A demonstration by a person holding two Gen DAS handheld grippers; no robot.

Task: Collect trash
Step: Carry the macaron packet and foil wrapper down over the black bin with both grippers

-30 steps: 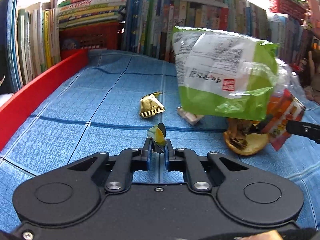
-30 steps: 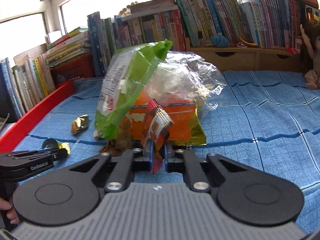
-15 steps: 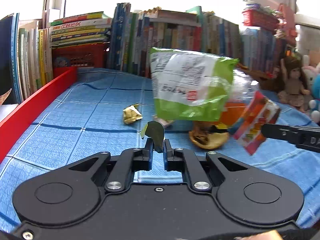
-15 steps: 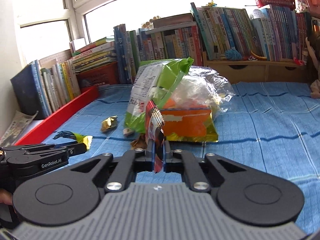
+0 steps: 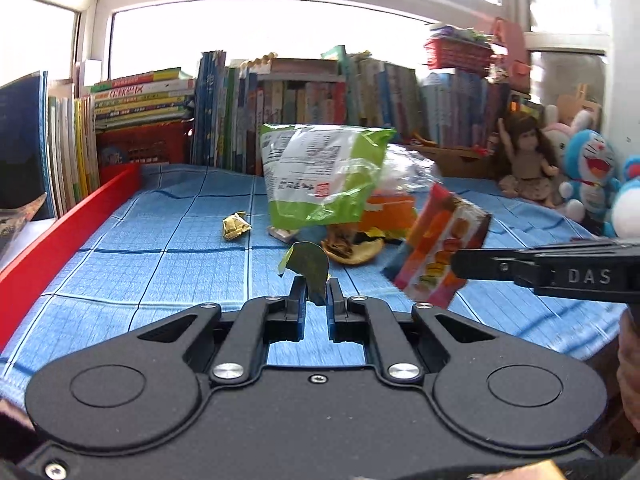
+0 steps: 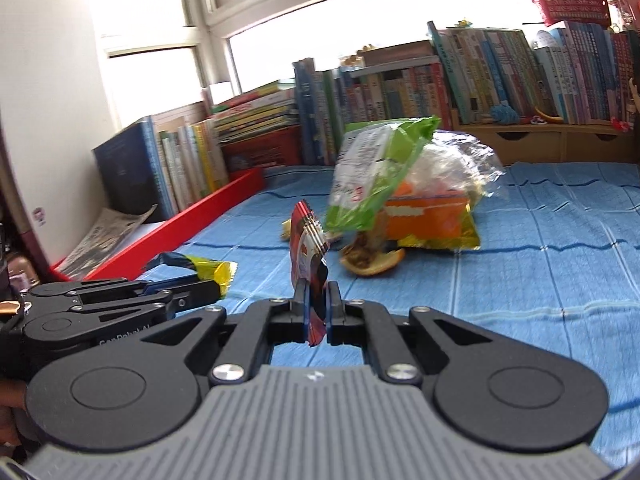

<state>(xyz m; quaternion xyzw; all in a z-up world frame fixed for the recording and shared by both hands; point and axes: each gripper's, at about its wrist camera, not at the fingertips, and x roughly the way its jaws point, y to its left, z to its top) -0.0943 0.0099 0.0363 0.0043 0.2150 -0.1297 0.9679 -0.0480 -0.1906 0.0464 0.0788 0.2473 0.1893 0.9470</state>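
My left gripper (image 5: 316, 290) is shut on a small dark and yellow wrapper (image 5: 307, 266), held above the blue mat (image 5: 160, 264). My right gripper (image 6: 316, 294) is shut on a red snack packet (image 6: 307, 248); the same red snack packet (image 5: 438, 250) shows at the right of the left wrist view. On the mat lie a green and white bag (image 5: 320, 178), an orange packet (image 6: 428, 216), a clear plastic bag (image 6: 456, 156), a brown fruit peel (image 6: 370, 258) and a gold wrapper (image 5: 235, 226).
A red rail (image 5: 60, 232) borders the mat's left edge. Rows of books (image 5: 288, 104) stand along the back and left. A doll (image 5: 524, 160) and plush toys (image 5: 588, 172) sit at the back right. A person's hand (image 6: 10, 412) holds the left gripper.
Both grippers have risen and drawn back from the trash pile, each still holding its piece. The pile looks smaller and farther away.
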